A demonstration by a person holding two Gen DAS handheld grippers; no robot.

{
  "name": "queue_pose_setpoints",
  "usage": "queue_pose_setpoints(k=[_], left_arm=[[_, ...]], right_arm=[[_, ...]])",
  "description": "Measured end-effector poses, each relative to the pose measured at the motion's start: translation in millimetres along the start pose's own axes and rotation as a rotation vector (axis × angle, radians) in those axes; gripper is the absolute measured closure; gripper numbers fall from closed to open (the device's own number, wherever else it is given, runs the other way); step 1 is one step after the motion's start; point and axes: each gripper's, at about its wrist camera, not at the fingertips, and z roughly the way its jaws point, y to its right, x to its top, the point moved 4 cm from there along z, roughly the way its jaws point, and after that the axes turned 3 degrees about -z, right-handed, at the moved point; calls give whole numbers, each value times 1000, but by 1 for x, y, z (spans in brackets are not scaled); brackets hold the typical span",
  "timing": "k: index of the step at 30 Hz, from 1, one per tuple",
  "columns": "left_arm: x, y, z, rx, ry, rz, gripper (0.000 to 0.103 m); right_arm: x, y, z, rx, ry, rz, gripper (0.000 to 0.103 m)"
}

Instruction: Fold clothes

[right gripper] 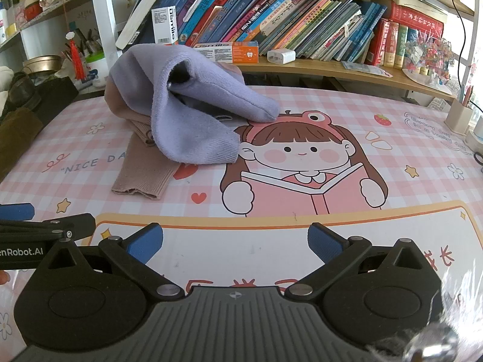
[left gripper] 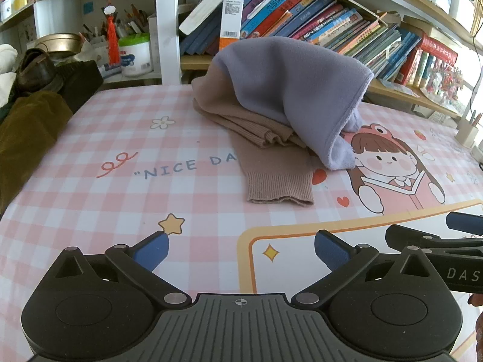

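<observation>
While I hold both tools low over the near edge of the tabletop (left gripper: 90, 187), my left gripper (left gripper: 241, 253) stands released, its blue pads (left gripper: 152, 253) spread wide with nothing between them, and my right gripper (right gripper: 235, 246) is the same, splayed and empty. Each one shows at the edge of the other's view, so they sit side by side, close together. Beneath them lies a pink-and-white checked mat (right gripper: 392, 111) printed with a cartoon girl reading a book (right gripper: 297, 163), stars, hearts and the words "NICE DA". Farther out, left of centre, the clothes sit in a heap: a lavender fleece garment (left gripper: 295, 81) is draped over a tan ribbed knit sweater (left gripper: 271, 163), whose cuffed sleeve trails flat toward me across the mat. The fleece touches the girl's hat in the right wrist view. Behind the heap a wooden shelf (right gripper: 332, 68) carries a leaning row of books (right gripper: 271, 15), an orange toothpaste box (right gripper: 229, 51) and a white charger (right gripper: 280, 55). To the left I see a white tub (left gripper: 134, 55), a red tassel (left gripper: 112, 39) and dark brown fabric (left gripper: 27, 120) at the tabletop's edge. A pen holder (right gripper: 459, 117) stands at far right.
</observation>
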Motion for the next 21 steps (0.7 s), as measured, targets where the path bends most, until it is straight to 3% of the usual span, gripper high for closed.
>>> queue_pose_setpoints(k=[21], left_arm=[[1, 0, 4, -2, -15, -1, 0]], right_arm=[[2, 0, 2, -3, -4, -3, 0]])
